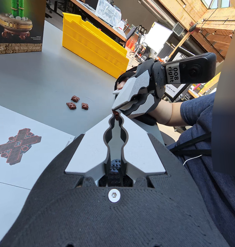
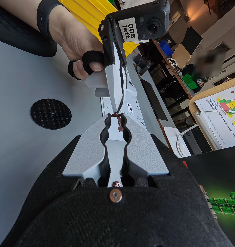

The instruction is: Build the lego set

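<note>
My left gripper (image 1: 116, 115) is shut on a small brown lego piece (image 1: 116, 116) held above the table. My right gripper (image 2: 115, 115) is shut on a small brown round piece (image 2: 115, 115). The two grippers meet tip to tip, and the pieces touch. The right gripper (image 1: 114, 108) comes in from the right in the left wrist view. The left gripper (image 2: 116, 111) comes down from above in the right wrist view. A black round studded plate (image 2: 51, 113) lies flat on the table. Three loose brown pieces (image 1: 77, 102) lie together further out.
A yellow bin (image 1: 92, 40) stands at the back of the grey table (image 1: 34, 80). The lego box (image 1: 18, 25) stands at the far left. A white instruction sheet (image 1: 27, 153) lies under the left gripper. The table edge (image 1: 159, 132) and the person's body are at the right. The tips of both grippers are at nearly the same place. The black round studded plate (image 2: 51, 113) is about 11 cm from my right fingertips.
</note>
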Demonstrator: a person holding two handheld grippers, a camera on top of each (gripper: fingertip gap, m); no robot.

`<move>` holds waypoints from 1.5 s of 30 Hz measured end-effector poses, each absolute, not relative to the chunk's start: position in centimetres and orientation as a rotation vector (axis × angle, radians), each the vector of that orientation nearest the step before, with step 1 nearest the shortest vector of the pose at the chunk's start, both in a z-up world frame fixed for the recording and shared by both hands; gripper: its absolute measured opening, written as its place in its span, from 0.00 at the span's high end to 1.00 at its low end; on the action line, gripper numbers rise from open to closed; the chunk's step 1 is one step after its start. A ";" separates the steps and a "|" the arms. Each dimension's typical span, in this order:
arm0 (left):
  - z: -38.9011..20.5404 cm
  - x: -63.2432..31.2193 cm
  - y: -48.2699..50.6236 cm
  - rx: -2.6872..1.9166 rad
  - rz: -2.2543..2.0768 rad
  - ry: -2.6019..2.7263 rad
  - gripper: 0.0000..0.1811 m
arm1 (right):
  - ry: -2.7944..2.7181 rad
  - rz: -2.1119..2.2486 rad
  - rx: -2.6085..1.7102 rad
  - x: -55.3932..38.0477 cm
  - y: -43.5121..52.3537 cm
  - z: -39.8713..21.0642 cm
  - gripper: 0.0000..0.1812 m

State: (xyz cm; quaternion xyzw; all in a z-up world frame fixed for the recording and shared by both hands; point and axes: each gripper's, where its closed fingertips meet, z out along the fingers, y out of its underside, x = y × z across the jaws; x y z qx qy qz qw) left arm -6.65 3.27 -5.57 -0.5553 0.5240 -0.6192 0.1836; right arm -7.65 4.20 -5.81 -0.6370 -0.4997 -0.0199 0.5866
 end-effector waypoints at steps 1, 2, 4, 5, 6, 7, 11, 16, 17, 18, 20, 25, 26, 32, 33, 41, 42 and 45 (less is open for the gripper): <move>-5.6 -6.6 3.3 -1.570 -1.750 1.473 0.99 | -1.165 -0.048 -1.488 -7.6 4.2 -5.8 0.92; -5.7 -6.6 3.3 -1.574 -1.748 1.473 0.99 | -1.162 -0.049 -1.493 -7.6 4.3 -5.9 0.92; -5.9 -6.5 3.4 -1.590 -1.731 1.472 0.98 | -1.161 -0.055 -1.504 -7.6 4.4 -6.1 0.92; -6.0 -6.5 3.5 -1.598 -1.724 1.472 0.98 | -1.165 -0.064 -1.505 -7.5 4.4 -6.2 0.92; -6.1 -6.4 3.5 -1.605 -1.721 1.471 0.98 | -1.168 -0.072 -1.505 -7.5 4.4 -6.3 0.92; -6.1 -6.4 3.5 -1.611 -1.724 1.467 0.98 | -1.169 -0.077 -1.504 -7.5 4.4 -6.3 0.92; -6.1 -6.4 3.7 -1.630 -1.744 1.449 0.99 | -1.157 -0.086 -1.510 -7.5 4.6 -6.3 0.92; -6.5 -6.4 3.8 -1.648 -1.718 1.463 0.99 | -1.166 -0.102 -1.524 -7.5 4.7 -6.7 0.92; -6.6 -6.4 3.8 -1.650 -1.716 1.466 0.99 | -1.166 -0.101 -1.528 -7.5 4.8 -6.8 0.92; -6.6 -6.4 3.9 -1.652 -1.711 1.467 0.99 | -1.164 -0.101 -1.531 -7.5 4.8 -6.8 0.92; -6.7 -6.4 3.9 -1.655 -1.705 1.465 0.99 | -1.161 -0.093 -1.538 -7.4 4.9 -6.9 0.92; -6.6 -6.4 4.4 -1.676 -1.768 1.417 0.99 | -1.131 -0.065 -1.573 -6.9 5.3 -7.2 0.84; -6.6 -6.5 4.8 -1.679 -1.764 1.407 0.99 | -1.115 -0.049 -1.607 -6.4 5.5 -7.5 0.82; -6.5 -7.3 7.3 -1.716 -1.765 1.302 0.99 | -1.074 0.461 -1.909 -6.4 3.4 -12.0 0.84; -6.6 -7.4 7.6 -1.727 -1.775 1.284 0.99 | -1.084 0.480 -1.939 -6.4 3.3 -12.8 0.84; -7.4 -7.7 7.9 -1.798 -1.838 1.259 0.99 | -1.090 0.479 -2.046 -6.3 3.5 -15.4 0.87; -7.5 -7.7 7.8 -1.813 -1.855 1.258 0.99 | -1.093 0.486 -2.048 -6.3 3.4 -15.4 0.92; -7.6 -7.7 7.1 -1.872 -1.948 1.228 0.99 | -1.118 0.430 -2.025 -6.1 3.6 -15.2 0.92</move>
